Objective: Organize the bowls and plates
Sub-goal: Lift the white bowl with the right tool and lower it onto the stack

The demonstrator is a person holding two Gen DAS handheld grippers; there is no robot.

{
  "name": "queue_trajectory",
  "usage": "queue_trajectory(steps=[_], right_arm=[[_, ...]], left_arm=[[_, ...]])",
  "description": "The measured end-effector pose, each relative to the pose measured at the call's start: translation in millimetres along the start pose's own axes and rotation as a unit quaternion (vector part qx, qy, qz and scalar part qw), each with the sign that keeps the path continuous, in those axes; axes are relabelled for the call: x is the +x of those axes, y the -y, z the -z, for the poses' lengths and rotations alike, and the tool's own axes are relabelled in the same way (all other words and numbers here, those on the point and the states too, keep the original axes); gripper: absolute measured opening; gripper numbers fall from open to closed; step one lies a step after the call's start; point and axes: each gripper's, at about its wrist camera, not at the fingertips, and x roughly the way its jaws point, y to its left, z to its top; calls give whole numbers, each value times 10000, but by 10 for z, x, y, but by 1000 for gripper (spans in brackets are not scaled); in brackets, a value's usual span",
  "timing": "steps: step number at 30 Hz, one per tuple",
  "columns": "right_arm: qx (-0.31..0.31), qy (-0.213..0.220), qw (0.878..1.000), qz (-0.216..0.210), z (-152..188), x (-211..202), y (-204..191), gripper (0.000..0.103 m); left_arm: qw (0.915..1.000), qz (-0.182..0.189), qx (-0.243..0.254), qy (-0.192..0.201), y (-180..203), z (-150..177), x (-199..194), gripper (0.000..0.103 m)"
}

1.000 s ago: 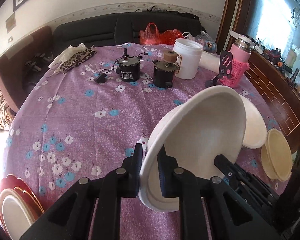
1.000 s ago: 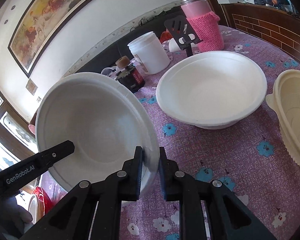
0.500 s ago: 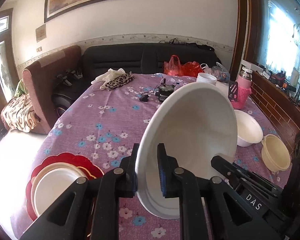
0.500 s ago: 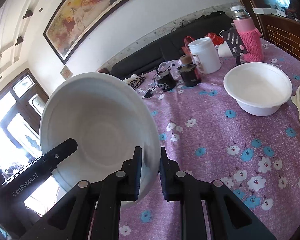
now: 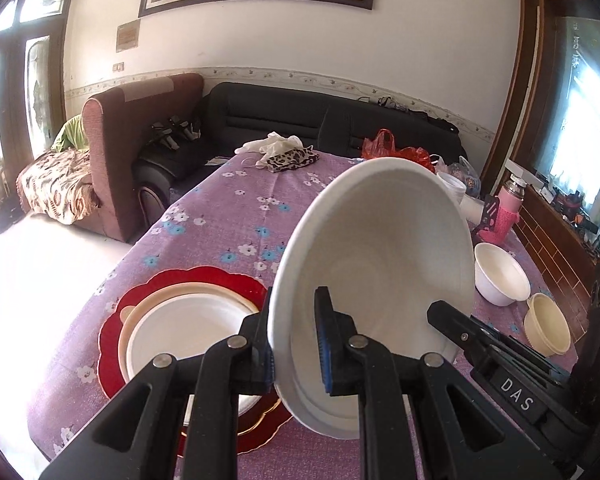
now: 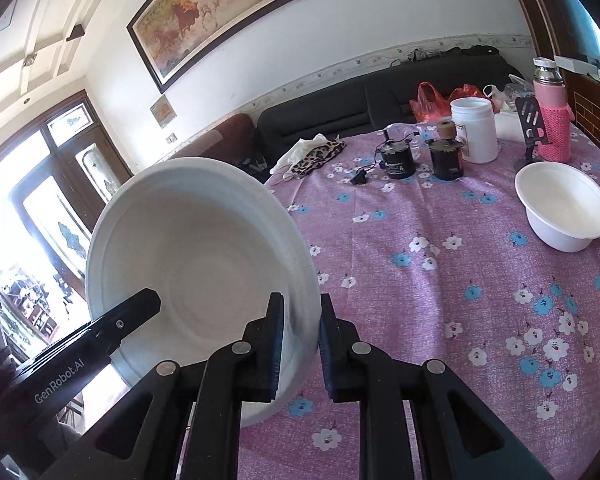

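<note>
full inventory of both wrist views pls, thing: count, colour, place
held bowl: 1, white, tilted in the air, rim pinched by both tools
plate stack: 1 stack, red plate under cream and white ones, near left table edge
small bowl: 1, white, right side of table
cream bowl: 1, cream, beside the small bowl
tub: 1, white, far side of table
flask: 1, pink knit sleeve, far right
phone stand: 1, black, by the flask
motors: 2, black, mid-far table
cloths: white and leopard print, far table edge
bags: red, behind the tub
tablecloth: 1, purple floral
sofa: 1, black, behind the table
left tool: shut on the bowl rim
right tool: shut on the opposite rim
</note>
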Motion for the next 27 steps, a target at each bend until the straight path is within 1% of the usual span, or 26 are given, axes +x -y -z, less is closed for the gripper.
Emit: queue_trajectory(steps=[8, 15, 19, 21, 27], right_arm=[[-352, -154, 9992, -78, 14, 168, -399, 18], [-568, -364, 9976, -138, 56, 418, -709, 18], [-683, -489, 9964, -139, 88, 579, -859, 18], [-712, -542, 9959, -144, 95, 662, -898, 18], [-754, -639, 9950, -140, 110, 861, -1034, 18]], left_arm=[[9991, -189, -390, -32, -425, 53, -60, 15], [9965, -408, -727, -44, -771, 101, -55, 15], [9952, -541, -818, -25, -907, 93, -31, 15], [9948, -556, -857, -33, -969, 90, -6, 17], [9936, -584, -965, -107, -1147, 104, 126, 18]])
